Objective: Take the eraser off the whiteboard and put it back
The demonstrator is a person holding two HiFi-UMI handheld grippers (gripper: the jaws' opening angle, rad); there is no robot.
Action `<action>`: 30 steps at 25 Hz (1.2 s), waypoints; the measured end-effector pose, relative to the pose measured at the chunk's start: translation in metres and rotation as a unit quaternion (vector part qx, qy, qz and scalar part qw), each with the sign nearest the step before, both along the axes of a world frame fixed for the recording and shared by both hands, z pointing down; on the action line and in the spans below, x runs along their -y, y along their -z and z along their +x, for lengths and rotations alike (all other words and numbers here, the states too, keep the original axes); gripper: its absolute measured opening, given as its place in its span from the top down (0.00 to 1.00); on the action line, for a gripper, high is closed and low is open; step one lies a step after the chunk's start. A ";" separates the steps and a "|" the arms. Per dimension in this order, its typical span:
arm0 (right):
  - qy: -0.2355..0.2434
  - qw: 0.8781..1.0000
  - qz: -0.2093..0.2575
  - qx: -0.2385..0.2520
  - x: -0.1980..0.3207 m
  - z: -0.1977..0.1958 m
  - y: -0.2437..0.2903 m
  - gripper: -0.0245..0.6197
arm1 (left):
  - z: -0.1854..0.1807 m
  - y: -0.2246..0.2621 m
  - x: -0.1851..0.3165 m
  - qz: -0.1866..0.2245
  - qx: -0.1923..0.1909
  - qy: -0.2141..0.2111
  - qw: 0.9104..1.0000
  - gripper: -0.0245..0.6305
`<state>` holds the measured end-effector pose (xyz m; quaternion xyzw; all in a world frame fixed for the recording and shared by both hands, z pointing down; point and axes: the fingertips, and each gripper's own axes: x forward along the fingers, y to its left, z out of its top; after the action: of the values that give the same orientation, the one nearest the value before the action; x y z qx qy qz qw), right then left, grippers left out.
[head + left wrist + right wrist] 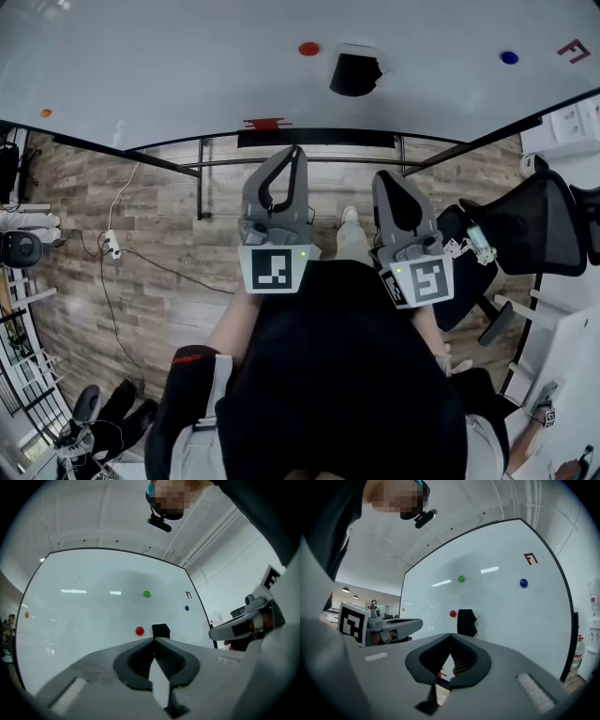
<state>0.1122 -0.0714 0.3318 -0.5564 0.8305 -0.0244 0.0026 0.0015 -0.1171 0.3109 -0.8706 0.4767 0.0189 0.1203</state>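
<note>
Two grippers, left gripper [296,155] and right gripper [391,178], are hanging closed and empty before the whiteboard [169,75]; eraser [355,73] is sitting on it beside red magnet [308,49]; removal and return both pending.

Open air up to the whiteboard [169,75]; bare surface all round the eraser [355,75], save a red magnet [308,48] just beside, toward the left edge.
</note>
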 end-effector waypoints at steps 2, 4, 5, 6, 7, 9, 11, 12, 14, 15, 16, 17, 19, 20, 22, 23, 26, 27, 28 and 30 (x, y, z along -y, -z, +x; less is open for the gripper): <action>0.004 1.000 0.000 -0.001 0.008 0.008 0.002 0.96 | 0.005 -0.001 0.008 -0.005 0.002 0.010 1.000 0.96; 0.012 1.000 -0.001 -0.002 0.018 0.015 0.003 0.96 | 0.011 -0.002 0.017 -0.008 0.002 0.022 1.000 0.96; 0.017 1.000 -0.002 -0.003 0.023 0.019 0.003 0.96 | 0.014 -0.003 0.020 -0.009 0.003 0.028 1.000 0.96; 0.020 1.000 -0.003 -0.003 0.027 0.024 0.002 0.96 | 0.018 -0.003 0.023 -0.009 0.002 0.033 0.999 0.96; 0.024 1.000 -0.003 -0.004 0.031 0.029 0.002 0.96 | 0.023 -0.003 0.026 -0.011 0.000 0.035 0.999 0.96; 0.030 1.000 -0.003 -0.006 0.039 0.037 0.003 0.96 | 0.033 -0.004 0.033 -0.017 -0.001 0.037 0.999 0.92; 0.037 0.999 -0.005 -0.007 0.047 0.043 0.002 0.96 | 0.038 -0.003 0.040 -0.015 0.001 0.044 0.999 0.91; 0.041 0.999 -0.006 -0.007 0.051 0.046 0.001 0.96 | 0.041 -0.003 0.043 -0.013 0.000 0.047 0.999 0.91; 0.048 0.999 -0.008 -0.007 0.056 0.051 0.000 0.96 | 0.047 -0.006 0.049 -0.020 0.001 0.052 0.998 0.87; 0.052 0.999 -0.009 -0.007 0.059 0.053 -0.001 0.96 | 0.050 -0.008 0.051 -0.026 0.005 0.053 0.998 0.85; 0.055 0.998 -0.009 -0.008 0.062 0.056 -0.002 0.96 | 0.054 -0.010 0.053 -0.031 0.008 0.055 0.998 0.82; 0.059 0.998 -0.009 -0.008 0.064 0.057 -0.002 0.96 | 0.057 -0.012 0.055 -0.032 0.011 0.055 0.998 0.80; 0.065 0.998 -0.007 -0.010 0.068 0.061 -0.002 0.96 | 0.063 -0.012 0.059 -0.032 0.010 0.056 0.998 0.74; 0.068 0.998 -0.007 -0.010 0.071 0.063 -0.002 0.96 | 0.066 -0.013 0.061 -0.035 0.009 0.056 0.998 0.71; 0.073 0.997 -0.008 -0.011 0.075 0.067 -0.004 0.96 | 0.073 -0.017 0.067 -0.043 0.009 0.057 0.997 0.66; 0.075 0.997 -0.008 -0.011 0.078 0.070 -0.005 0.96 | 0.076 -0.018 0.070 -0.046 0.010 0.058 0.997 0.63; 0.082 0.997 -0.009 -0.010 0.085 0.078 -0.008 0.96 | 0.085 -0.021 0.077 -0.049 0.008 0.066 0.997 0.56; 0.084 0.996 -0.010 -0.010 0.087 0.081 -0.008 0.96 | 0.087 -0.021 0.079 -0.049 0.009 0.071 0.996 0.55; 0.086 0.996 -0.010 -0.011 0.089 0.083 -0.009 0.96 | 0.089 -0.021 0.082 -0.048 0.008 0.076 0.996 0.53; 0.090 0.996 -0.011 -0.010 0.093 0.088 -0.010 0.96 | 0.091 -0.020 0.087 -0.049 0.001 0.088 0.995 0.50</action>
<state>0.1999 -0.1641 0.3420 -0.4797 0.8768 -0.0284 -0.0144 0.0928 -0.2043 0.3314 -0.8304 0.5513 -0.0160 0.0794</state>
